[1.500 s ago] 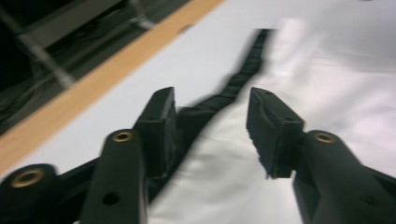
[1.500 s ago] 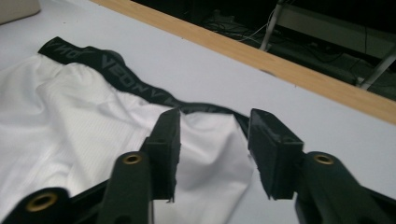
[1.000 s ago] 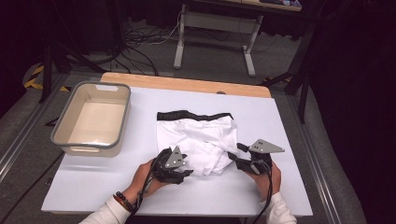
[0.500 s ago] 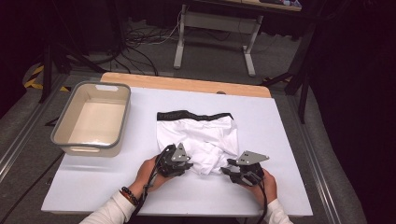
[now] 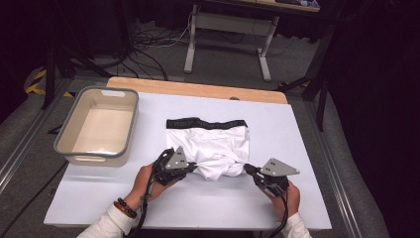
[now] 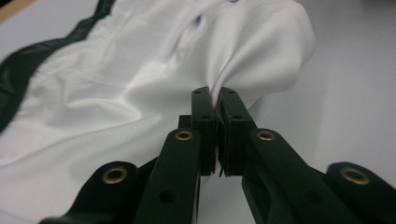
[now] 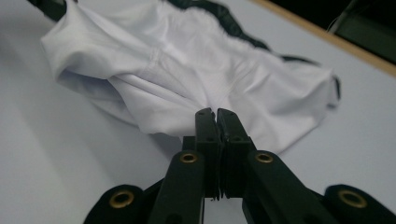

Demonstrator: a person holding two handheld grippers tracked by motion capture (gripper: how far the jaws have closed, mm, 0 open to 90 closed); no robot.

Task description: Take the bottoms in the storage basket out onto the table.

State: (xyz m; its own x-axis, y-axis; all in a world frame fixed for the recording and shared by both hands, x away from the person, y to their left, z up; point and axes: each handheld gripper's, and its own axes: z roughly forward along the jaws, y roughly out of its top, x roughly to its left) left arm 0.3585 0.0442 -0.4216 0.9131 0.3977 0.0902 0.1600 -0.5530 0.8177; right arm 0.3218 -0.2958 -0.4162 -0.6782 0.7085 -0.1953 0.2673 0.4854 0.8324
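White underwear [image 5: 208, 144] with a black waistband [image 5: 205, 123] lies flat in the middle of the white table. My left gripper [image 5: 194, 166] is at its near left corner. Its jaws have just been closing and now pinch a fold of the white cloth [image 6: 140, 70], seen at the tips of the left gripper [image 6: 215, 93]. My right gripper [image 5: 246, 168] is at the near right corner. Its jaws have also just been closing and the right gripper [image 7: 215, 114] grips the hem of the cloth [image 7: 187, 60]. The near edge is bunched and slightly lifted between them.
A beige tub [image 5: 131, 124] with a grey rim stands on the left of the table. The table's wooden far edge [image 5: 198, 89] runs behind the garment. A metal desk frame [image 5: 193, 44] and cables lie on the floor beyond.
Both grippers went from open to shut on the garment's near corners. The right one shifted left and nearer. The near edge of the cloth has gathered and risen a little.
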